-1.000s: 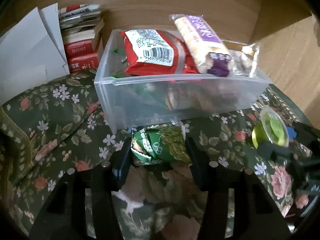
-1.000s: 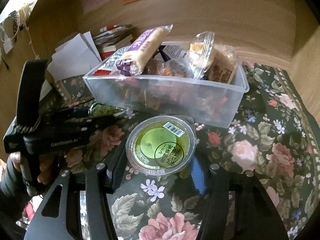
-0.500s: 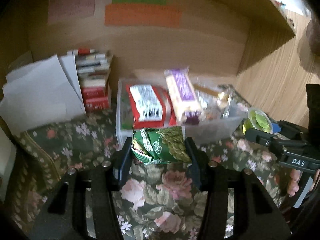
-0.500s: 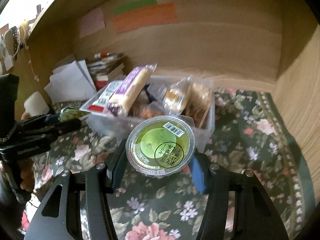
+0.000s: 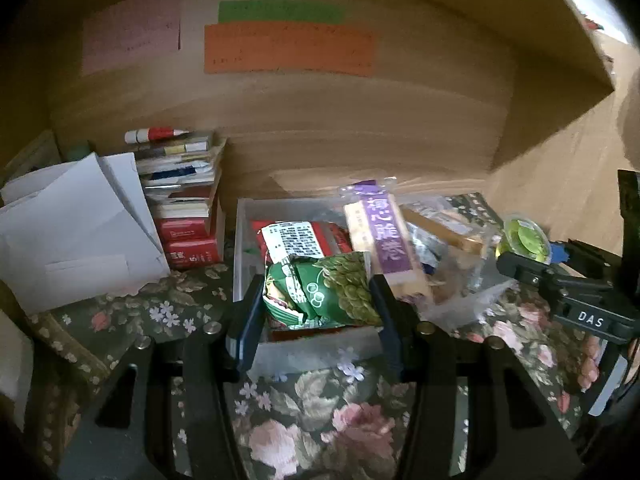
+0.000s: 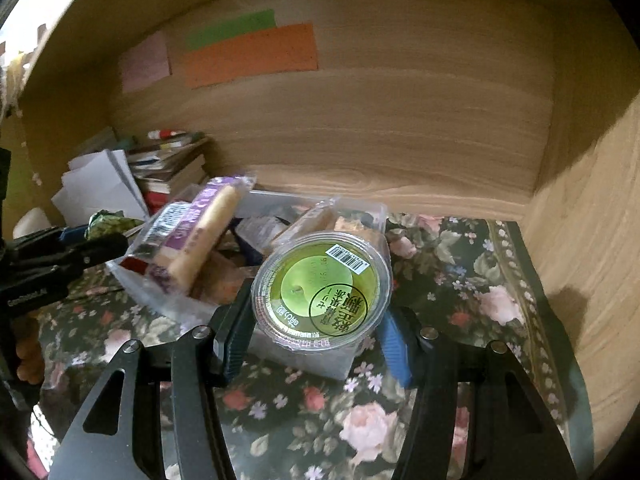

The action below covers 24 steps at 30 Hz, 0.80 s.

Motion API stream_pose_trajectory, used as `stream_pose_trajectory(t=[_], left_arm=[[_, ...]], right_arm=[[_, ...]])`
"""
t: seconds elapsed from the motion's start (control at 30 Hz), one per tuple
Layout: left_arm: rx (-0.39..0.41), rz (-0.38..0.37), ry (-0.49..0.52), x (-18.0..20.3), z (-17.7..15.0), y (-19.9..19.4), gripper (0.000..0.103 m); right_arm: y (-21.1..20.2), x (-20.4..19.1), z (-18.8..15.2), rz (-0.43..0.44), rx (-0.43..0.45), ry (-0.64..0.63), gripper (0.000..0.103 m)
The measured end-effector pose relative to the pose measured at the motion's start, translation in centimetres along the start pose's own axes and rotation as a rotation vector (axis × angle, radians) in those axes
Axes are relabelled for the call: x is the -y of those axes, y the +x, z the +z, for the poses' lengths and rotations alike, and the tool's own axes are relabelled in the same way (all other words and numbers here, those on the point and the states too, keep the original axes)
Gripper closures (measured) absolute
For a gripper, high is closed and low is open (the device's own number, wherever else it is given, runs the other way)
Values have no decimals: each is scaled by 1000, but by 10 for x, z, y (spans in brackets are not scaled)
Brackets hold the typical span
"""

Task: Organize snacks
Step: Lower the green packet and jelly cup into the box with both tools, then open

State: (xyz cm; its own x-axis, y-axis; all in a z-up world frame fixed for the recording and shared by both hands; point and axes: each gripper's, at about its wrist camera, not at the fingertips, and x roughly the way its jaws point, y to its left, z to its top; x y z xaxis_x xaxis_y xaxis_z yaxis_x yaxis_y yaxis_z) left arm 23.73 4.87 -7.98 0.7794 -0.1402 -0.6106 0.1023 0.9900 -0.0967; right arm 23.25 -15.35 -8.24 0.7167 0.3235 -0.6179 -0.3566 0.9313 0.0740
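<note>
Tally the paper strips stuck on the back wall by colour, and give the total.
Pink strip: 1
Green strip: 1
Orange strip: 1
Total: 3

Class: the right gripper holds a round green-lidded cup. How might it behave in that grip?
The cup looks like thin clear plastic, so it probably flexes if squeezed. Its round wall may slip or turn between the right gripper pads.
</note>
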Motion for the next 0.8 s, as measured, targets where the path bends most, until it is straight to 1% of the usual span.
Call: stream_pose_trajectory(t=[0.2, 0.27, 0.4, 0.6, 0.7, 0.77, 0.8], left_arm=[[-30, 27, -23, -9, 1, 27, 52], [-32, 31, -31, -12, 1, 32, 52], [-32, 35, -27, -15, 0, 36, 51], [-71, 10, -8, -12, -4, 41, 44], [-71, 7, 0, -9, -6, 40, 37], [-63, 3, -1, -9, -6, 35, 32], [-57, 4, -2, -8, -5, 32, 31]], right_arm=[[20, 0, 4, -3, -26, -10, 50], [26, 1, 5, 20, -40, -6, 50], [30, 0, 4, 32, -54, -12, 50], [29, 3, 0, 50, -76, -11, 49], [27, 0, 0, 37, -77, -18, 48], [25, -2, 1, 17, -73, -19, 41], [24, -2, 1, 15, -67, -19, 40]])
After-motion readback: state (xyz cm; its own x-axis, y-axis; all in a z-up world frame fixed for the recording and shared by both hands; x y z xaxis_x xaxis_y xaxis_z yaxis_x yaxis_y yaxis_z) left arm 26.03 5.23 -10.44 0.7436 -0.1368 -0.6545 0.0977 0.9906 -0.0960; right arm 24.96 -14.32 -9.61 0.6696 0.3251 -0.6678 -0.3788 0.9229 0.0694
